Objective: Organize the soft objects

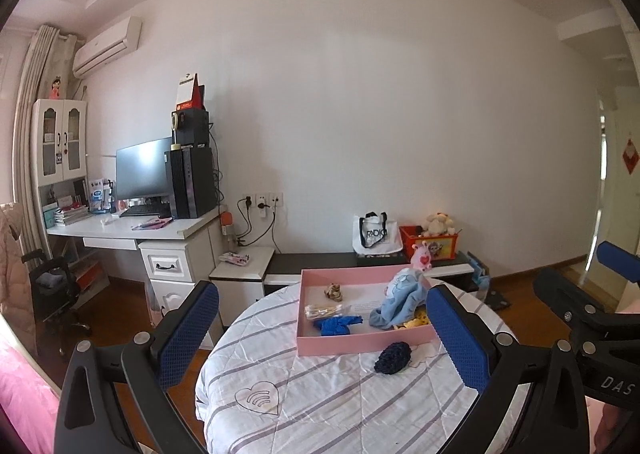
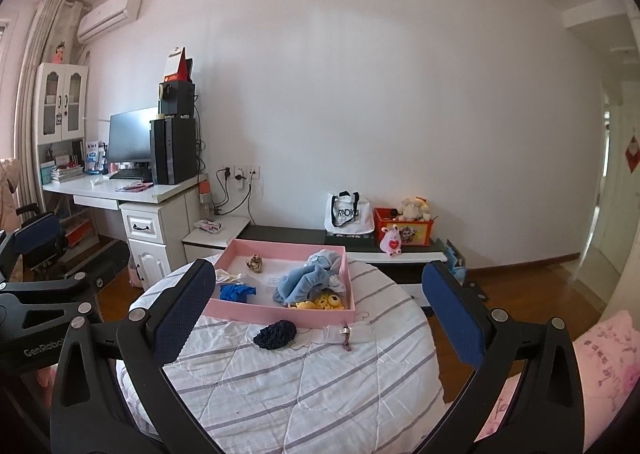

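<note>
A pink tray (image 1: pixel 340 346) (image 2: pixel 256 312) sits on a round table under a striped white quilt (image 1: pixel 320 406) (image 2: pixel 280 386). In it lie a light blue soft cloth (image 1: pixel 400 294) (image 2: pixel 308 282), a dark blue cloth (image 1: pixel 336 325) (image 2: pixel 236 292), a yellow soft toy (image 2: pixel 326 300), a small brown toy (image 1: pixel 333 291) (image 2: pixel 255 262) and a clear packet (image 1: pixel 322 310). A dark navy knitted piece (image 1: pixel 393 358) (image 2: pixel 276 335) and a white band (image 2: pixel 346 333) lie on the quilt in front of the tray. My left gripper (image 1: pixel 324 338) and right gripper (image 2: pixel 320 314) are open and empty, held back from the table.
A low dark cabinet (image 2: pixel 288 234) behind the table carries a white bag (image 2: pixel 346 213), a red box with plush toys (image 2: pixel 404 228) and a pink toy (image 2: pixel 391 244). A desk with a monitor (image 2: pixel 130 135) stands at left. Pink bedding (image 2: pixel 600 366) lies at right.
</note>
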A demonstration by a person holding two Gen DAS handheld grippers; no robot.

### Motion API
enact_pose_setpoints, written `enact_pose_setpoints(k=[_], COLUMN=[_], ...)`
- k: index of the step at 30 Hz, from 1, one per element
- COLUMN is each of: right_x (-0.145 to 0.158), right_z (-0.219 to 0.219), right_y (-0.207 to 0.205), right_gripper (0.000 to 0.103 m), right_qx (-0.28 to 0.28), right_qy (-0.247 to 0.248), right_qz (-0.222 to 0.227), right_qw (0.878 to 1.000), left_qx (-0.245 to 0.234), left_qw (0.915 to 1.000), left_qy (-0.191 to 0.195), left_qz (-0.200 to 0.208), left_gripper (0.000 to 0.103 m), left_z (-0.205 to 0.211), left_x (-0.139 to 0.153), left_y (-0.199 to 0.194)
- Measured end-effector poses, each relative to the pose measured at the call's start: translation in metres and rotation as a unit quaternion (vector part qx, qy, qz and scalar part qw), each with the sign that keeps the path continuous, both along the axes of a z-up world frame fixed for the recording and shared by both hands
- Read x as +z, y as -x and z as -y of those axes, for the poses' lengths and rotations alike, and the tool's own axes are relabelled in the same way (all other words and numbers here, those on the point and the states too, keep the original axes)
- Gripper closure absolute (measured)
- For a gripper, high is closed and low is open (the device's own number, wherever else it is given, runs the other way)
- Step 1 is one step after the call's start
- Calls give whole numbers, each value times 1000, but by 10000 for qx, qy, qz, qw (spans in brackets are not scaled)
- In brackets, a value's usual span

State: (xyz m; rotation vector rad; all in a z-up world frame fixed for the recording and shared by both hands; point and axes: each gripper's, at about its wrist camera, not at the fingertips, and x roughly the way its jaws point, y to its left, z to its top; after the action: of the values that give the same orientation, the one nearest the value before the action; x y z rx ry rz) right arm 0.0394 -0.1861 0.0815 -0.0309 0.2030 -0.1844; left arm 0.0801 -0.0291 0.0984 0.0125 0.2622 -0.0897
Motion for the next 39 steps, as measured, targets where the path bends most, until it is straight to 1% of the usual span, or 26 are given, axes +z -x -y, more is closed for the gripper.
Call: enact_pose_setpoints(k=[10,20,28,33,39], right_x=[-3,-9,-24,-39,-60], right_z=[3,8,21,32,47], right_y=[-1,-15,-33,-51,-76], right_gripper=[0,0,0,0,0], right_qx=[-42,-108,-219,-317,-402], right_qy=[-28,-89,-237,-361,-522], right_qz=[-54,-223,-534,-833,-1246], right_qw=[10000,9997,9981,9954,9900], left_qx=[-4,-41,-117,-184,-240], left_qw=[10000,9998,9988,9972,9937], left_qy=[-24,-55,-92,-116,-169], left_qz=[-63,-175,-477,-709,-1078], left_gripper=[0,0,0,0,0], left_z=[1,2,5,8,16], left_x=[2,-2,-10,-16,-25], left_y=[-2,-8,-25,-40,-68])
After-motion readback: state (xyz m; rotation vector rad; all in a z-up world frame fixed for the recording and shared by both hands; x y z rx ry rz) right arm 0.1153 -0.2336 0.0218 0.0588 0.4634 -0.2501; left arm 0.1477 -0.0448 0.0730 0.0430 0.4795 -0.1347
